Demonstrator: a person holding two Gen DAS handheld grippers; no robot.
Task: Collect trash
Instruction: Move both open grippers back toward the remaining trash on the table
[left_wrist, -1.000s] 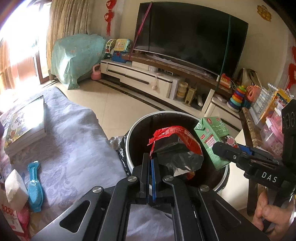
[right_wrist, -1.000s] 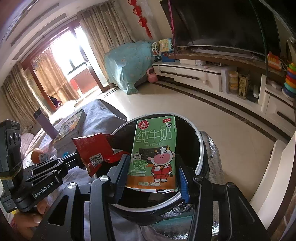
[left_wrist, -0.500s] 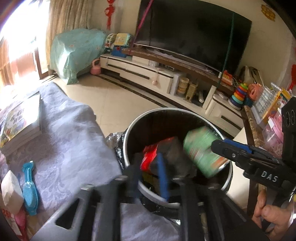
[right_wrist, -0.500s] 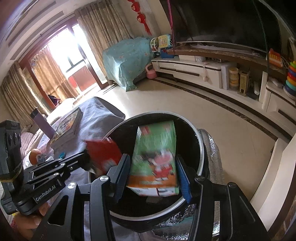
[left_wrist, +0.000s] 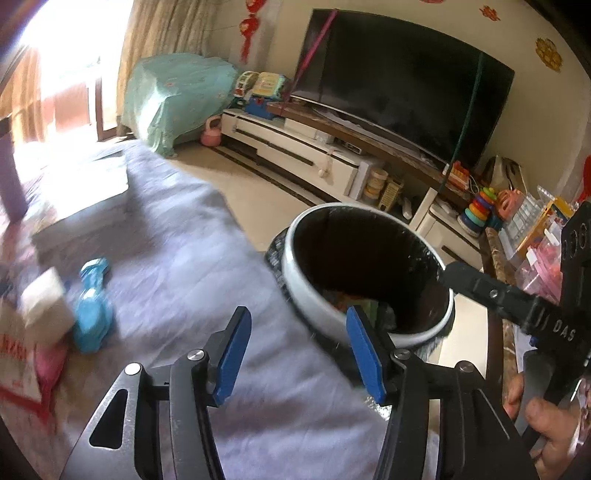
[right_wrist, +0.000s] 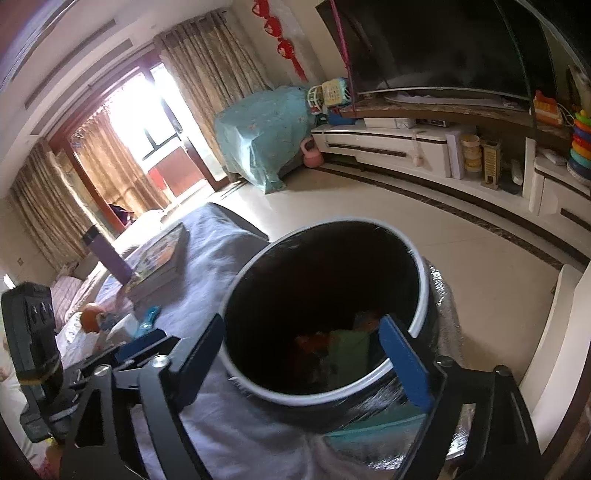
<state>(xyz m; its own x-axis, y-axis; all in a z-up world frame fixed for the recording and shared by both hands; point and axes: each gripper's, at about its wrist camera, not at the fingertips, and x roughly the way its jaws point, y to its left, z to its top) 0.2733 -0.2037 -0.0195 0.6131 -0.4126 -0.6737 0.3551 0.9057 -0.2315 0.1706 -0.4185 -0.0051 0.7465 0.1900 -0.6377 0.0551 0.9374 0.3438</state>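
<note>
Now the round trash bin (right_wrist: 419, 280) stands right against the edge of the cloth-covered table (left_wrist: 177, 236), its white rim level with the drape, and open tiled floor (right_wrist: 461, 236) stretches beyond it toward the low TV cabinet (right_wrist: 388, 146). The left gripper (left_wrist: 295, 350) hangs over the table's corner just beside the bin's near rim, jaws opening with nothing between the blue pads (left_wrist: 364, 354). The right gripper (right_wrist: 306, 350) sits above the bin mouth, its jaws opening wide to either side of the rim, also with nothing between them. Down in the dark bottom of the bin lie the green milk carton (right_wrist: 349, 347) and the red snack wrapper (right_wrist: 310, 341), blurred but apart from both tools. On the table away from the bin rest a blue plastic piece (left_wrist: 92, 299), a crumpled tissue (left_wrist: 42, 299) and a book (right_wrist: 159, 262), leaving a bare stretch of cloth between them and the bin. A second ago the left gripper was clamped on the wrapper and the right on the carton, both held over the opening; half a second ago both items were falling, and they are now inside.
</note>
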